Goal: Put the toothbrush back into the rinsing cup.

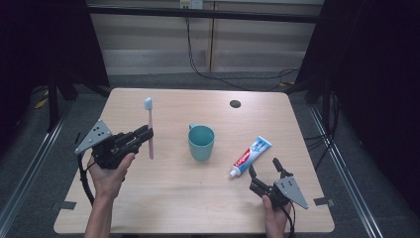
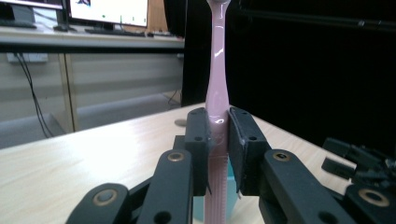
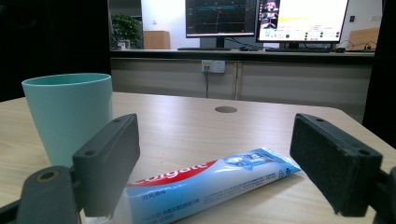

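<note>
Pink plastic toothbrush (image 1: pixel 150 134) with white bristles, clamped upright mid-handle between the closed jaws of the left gripper (image 1: pixel 146 133), held off the pale wooden worktop (image 1: pixel 198 198). Looks like the carry step, probably headed for the teal plastic cup (image 1: pixel 201 142) just beyond those jaws. Next up: swing over the rim, lower handle-first, then let go. Right gripper (image 1: pixel 265 167) jaws spread wide, nothing held, red-white-blue toothpaste tube (image 3: pixel 210 179) lying flat right between and ahead of them.
</note>
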